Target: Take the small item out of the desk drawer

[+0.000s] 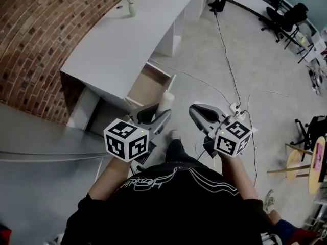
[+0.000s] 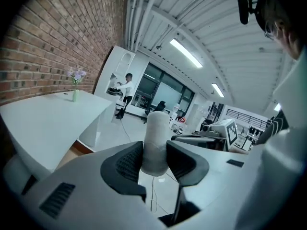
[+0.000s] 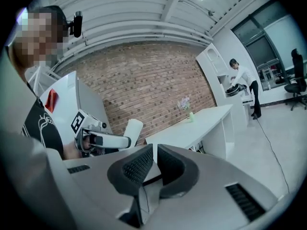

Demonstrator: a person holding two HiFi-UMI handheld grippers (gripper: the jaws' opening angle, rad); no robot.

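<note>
Looking at a job that's mostly done, honestly. Clamping a small white cylinder (image 2: pixel 156 137) in the left gripper (image 2: pixel 154 161), with the pads squeezing its lower end and the rest sticking up past the tips. Holding it, going by the head view, out in front of the desk drawer (image 1: pixel 149 83) and above its front edge rather than down inside, though struggling to tell exactly how high. Leaving that drawer pulled out from under the white desk (image 1: pixel 117 40), showing a wooden inside and nothing else in the visible part. Carrying the right gripper (image 3: pixel 154 163) idle next to the left one, with jaws just about together and nothing between them. Ignoring the little vase of flowers (image 1: pixel 131 5) way back on the desk, since it's playing no part.

So, guessing here: grabbing and lifting out sorted, meaning the actual "take it out" bit. Possibly remaining: putting the cylinder down somewhere, maybe on the desk top, and maybe nudging the drawer shut, though not seeing that asked for in the task. Worrying slightly about slipping, gripping it that low down.
</note>
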